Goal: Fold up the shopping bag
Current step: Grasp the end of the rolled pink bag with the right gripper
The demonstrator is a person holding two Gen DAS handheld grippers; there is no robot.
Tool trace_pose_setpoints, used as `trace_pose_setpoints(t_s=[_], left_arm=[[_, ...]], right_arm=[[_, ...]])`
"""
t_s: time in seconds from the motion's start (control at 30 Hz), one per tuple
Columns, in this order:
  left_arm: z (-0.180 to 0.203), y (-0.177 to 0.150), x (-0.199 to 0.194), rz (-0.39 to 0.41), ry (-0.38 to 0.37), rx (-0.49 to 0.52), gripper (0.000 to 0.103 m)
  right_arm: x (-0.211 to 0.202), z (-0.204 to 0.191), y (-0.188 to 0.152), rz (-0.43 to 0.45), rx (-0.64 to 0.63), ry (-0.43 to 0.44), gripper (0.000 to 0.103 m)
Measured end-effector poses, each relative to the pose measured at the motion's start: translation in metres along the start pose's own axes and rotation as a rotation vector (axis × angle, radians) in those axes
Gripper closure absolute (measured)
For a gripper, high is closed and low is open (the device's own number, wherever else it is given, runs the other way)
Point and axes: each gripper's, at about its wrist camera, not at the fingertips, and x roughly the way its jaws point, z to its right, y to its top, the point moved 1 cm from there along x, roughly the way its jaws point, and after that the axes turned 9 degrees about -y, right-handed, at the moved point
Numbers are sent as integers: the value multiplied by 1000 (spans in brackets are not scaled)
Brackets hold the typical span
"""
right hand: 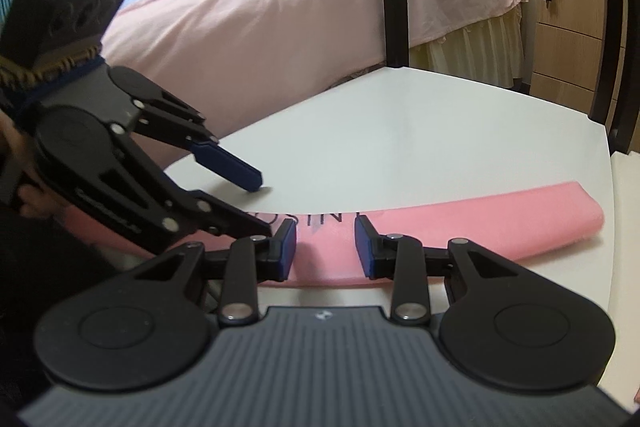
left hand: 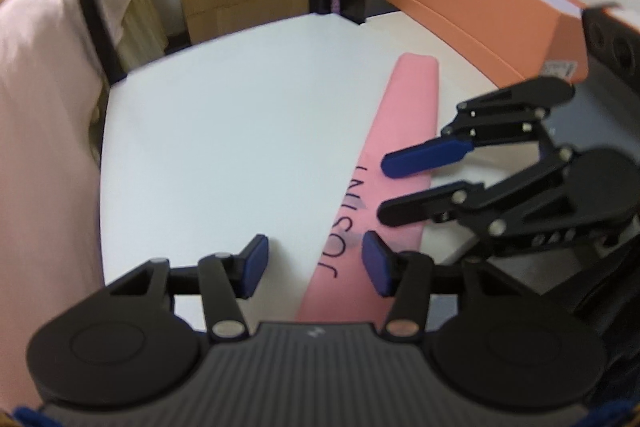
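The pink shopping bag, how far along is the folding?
Done: the pink shopping bag lies flattened into a long narrow strip on the white table. In hand: nothing; the left hand-held gripper and right hand-held gripper are both open over it. Left: folding the strip shorter.

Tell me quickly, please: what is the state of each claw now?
Left claw: open, holding nothing, over the pink bag.
Right claw: open, holding nothing, over the same bag.
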Motion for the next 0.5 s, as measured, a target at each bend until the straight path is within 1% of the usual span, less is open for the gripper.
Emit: trace_pose_setpoints(t_s=[0.1, 0.13, 0.23, 0.3, 0.37, 0.4, 0.43, 0.5], left_arm=[[13, -2, 1, 17, 73, 90, 48], [17, -3, 2, 21, 92, 126, 48], [30, -6, 3, 31, 148, 226, 48], [34, -7, 5, 31, 162, 253, 48], [34, -7, 5, 30, 160, 252, 48], [34, -6, 5, 29, 156, 248, 48], [33, -6, 6, 28, 152, 243, 48], [31, -5, 5, 26, 144, 234, 48]], right_arm=[[-11, 8, -3, 41, 50, -4, 67], [-16, 11, -3, 55, 70, -24, 67], [-31, 20, -2, 79, 134, -120, 64], [-39, 27, -1, 66, 198, -186, 63], [-45, 34, -1, 41, 257, -244, 55], [-47, 36, -2, 37, 280, -259, 46], [-49, 39, -3, 34, 302, -269, 38], [-48, 43, -5, 35, 322, -270, 31]])
